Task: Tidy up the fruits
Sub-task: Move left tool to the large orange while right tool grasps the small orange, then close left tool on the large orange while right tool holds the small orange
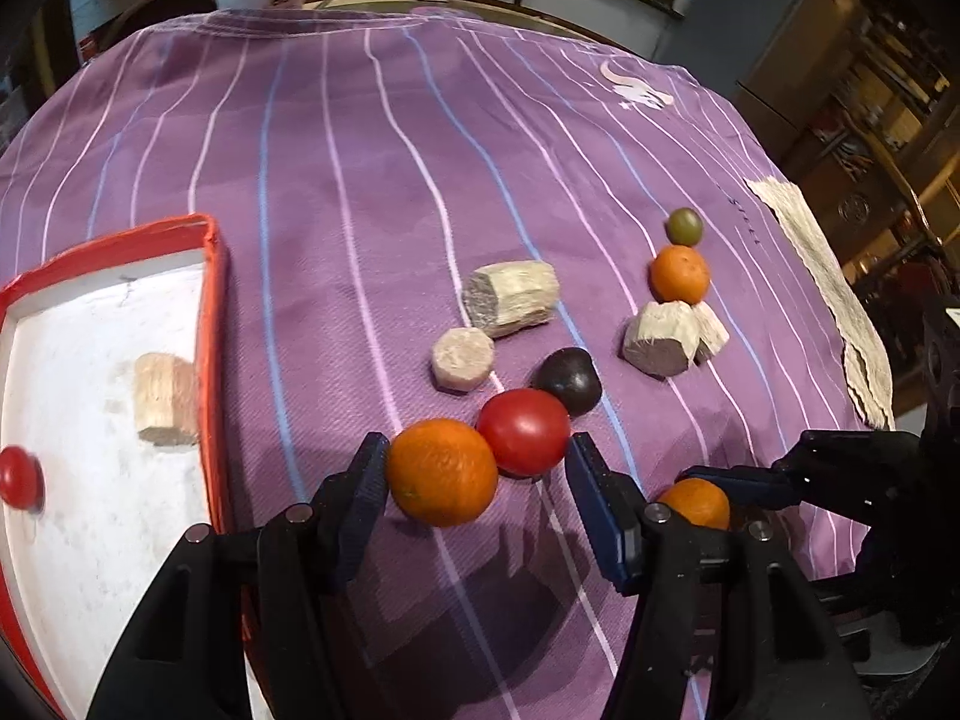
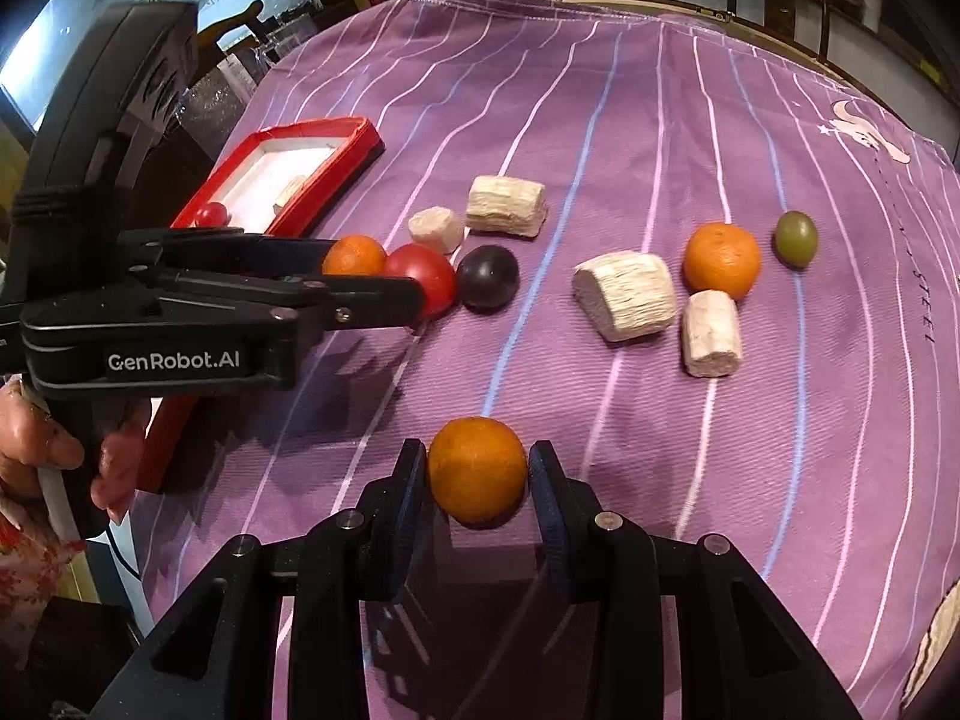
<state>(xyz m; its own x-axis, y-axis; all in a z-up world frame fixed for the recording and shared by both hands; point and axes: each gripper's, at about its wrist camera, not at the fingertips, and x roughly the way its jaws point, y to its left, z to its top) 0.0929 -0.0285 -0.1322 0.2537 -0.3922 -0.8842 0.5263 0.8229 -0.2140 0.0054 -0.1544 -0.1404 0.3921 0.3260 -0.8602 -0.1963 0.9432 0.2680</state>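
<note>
The left wrist view shows the left gripper [image 1: 474,474] with its jaws apart around two fruits at once: an orange [image 1: 441,471] against the left pad and a red tomato [image 1: 524,432] just short of the right pad. At three o'clock from them, only a sliver of a second orange [image 1: 696,501] peeks out behind the left gripper's own finger, pinched by the right gripper [image 1: 711,489].

The right wrist view shows that grip plainly: the right gripper [image 2: 478,471] is clamped on the second orange [image 2: 477,470], both pads pressing its sides. Here the left gripper [image 2: 384,276] comes in from nine o'clock, side on, hiding much of the tomato [image 2: 427,279], so its opening cannot be read. A hand [image 2: 42,444] holds its handle, unseen in the other view.

The red tray [image 1: 211,324] sits at nine o'clock with a small tomato [image 1: 21,477] and a wood chunk [image 1: 165,399] inside. A third orange [image 2: 722,258] and a green fruit [image 2: 796,238] lie at two o'clock.
</note>
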